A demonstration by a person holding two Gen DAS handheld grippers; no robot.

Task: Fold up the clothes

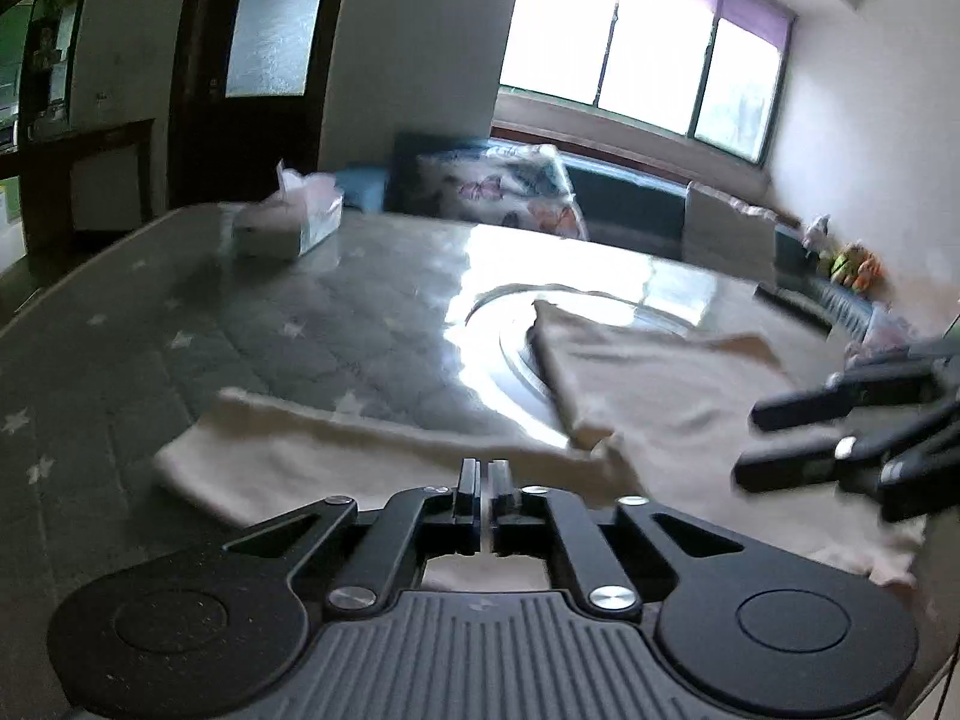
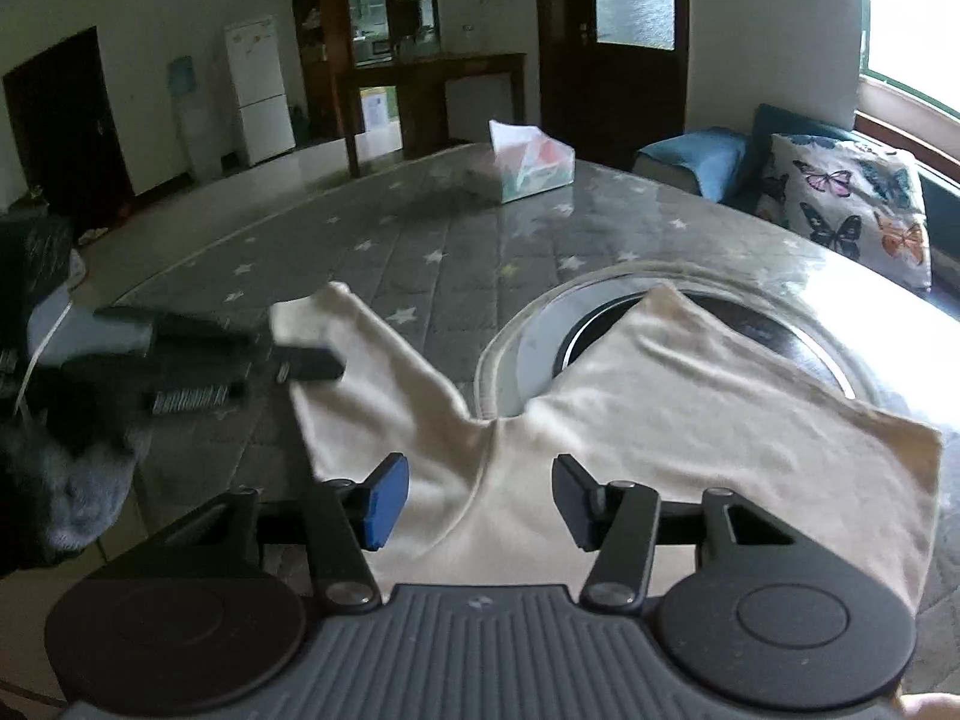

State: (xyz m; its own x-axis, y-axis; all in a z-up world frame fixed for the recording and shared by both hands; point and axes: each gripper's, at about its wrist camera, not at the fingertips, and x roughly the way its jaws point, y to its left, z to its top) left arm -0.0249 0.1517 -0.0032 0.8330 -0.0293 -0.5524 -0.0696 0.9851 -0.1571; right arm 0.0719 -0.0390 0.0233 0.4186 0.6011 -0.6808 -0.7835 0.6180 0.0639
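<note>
A cream garment [image 2: 690, 420] lies on the table, its body partly over a round glass turntable [image 2: 756, 312], one sleeve [image 2: 360, 360] stretched out to the left. It also shows in the left wrist view [image 1: 678, 396], with the sleeve [image 1: 336, 444] running left. My left gripper [image 1: 485, 474] has its jaws together just above the garment's near edge; no cloth shows between them. It appears blurred in the right wrist view [image 2: 300, 360], at the sleeve's end. My right gripper [image 2: 480, 495] is open above the garment's near part, and shows at the right of the left wrist view [image 1: 774, 444].
The table [image 2: 372, 264] has a grey star-patterned quilted cover under glass. A tissue box [image 2: 528, 171] stands at its far side. Behind are a sofa with a butterfly cushion [image 2: 852, 204], dark doors, a white fridge [image 2: 258, 90] and a bright window [image 1: 642, 42].
</note>
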